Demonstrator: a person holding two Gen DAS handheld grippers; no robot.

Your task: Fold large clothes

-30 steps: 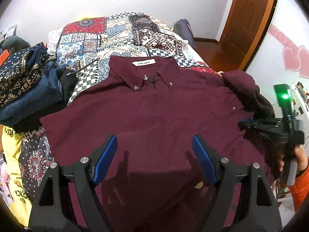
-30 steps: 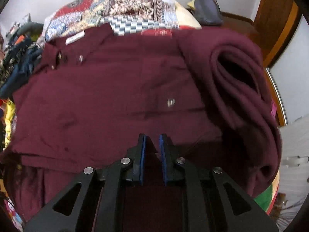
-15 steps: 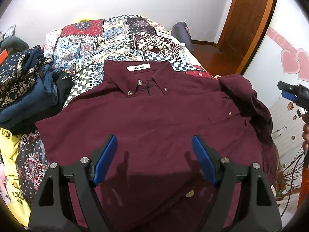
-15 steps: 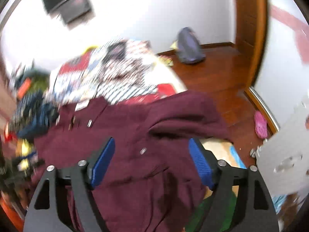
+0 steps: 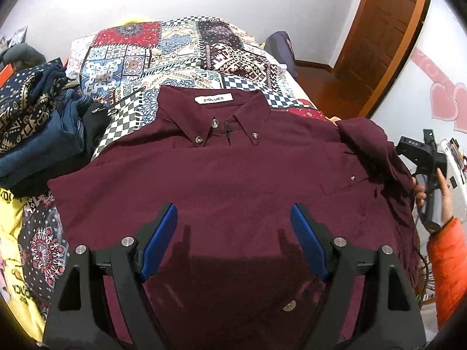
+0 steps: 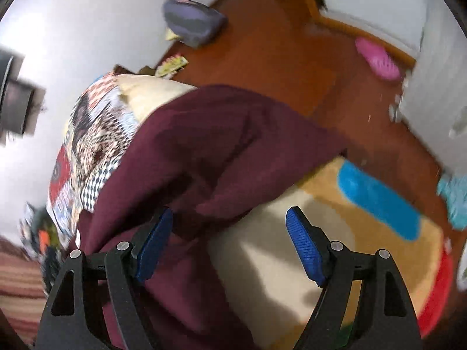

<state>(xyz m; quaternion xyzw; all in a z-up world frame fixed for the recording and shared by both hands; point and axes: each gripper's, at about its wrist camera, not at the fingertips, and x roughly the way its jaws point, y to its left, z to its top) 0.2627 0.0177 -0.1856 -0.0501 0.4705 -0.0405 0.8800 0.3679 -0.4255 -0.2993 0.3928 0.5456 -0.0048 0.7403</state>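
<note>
A large maroon button-up shirt (image 5: 221, 180) lies face up on the patchwork bed, collar at the far side. Its right sleeve (image 5: 376, 145) is bunched at the bed's right edge. My left gripper (image 5: 233, 233) is open and empty, hovering above the shirt's lower front. My right gripper (image 6: 227, 233) is open and empty, beside the bed's right edge with the bunched sleeve (image 6: 210, 145) hanging in front of it. It also shows in the left wrist view (image 5: 420, 151), held off the bed to the right.
A patchwork quilt (image 5: 175, 49) covers the bed. A pile of dark blue clothes (image 5: 35, 128) sits at the left, a yellow garment (image 5: 11, 262) below it. The wooden floor (image 6: 277, 52) with a rug (image 6: 376, 204) lies right of the bed. A door (image 5: 379, 29) stands at the back right.
My right gripper opened, let go of the shirt and pulled away to the right of the bed, turning toward the floor. My left gripper stayed open above the shirt.
</note>
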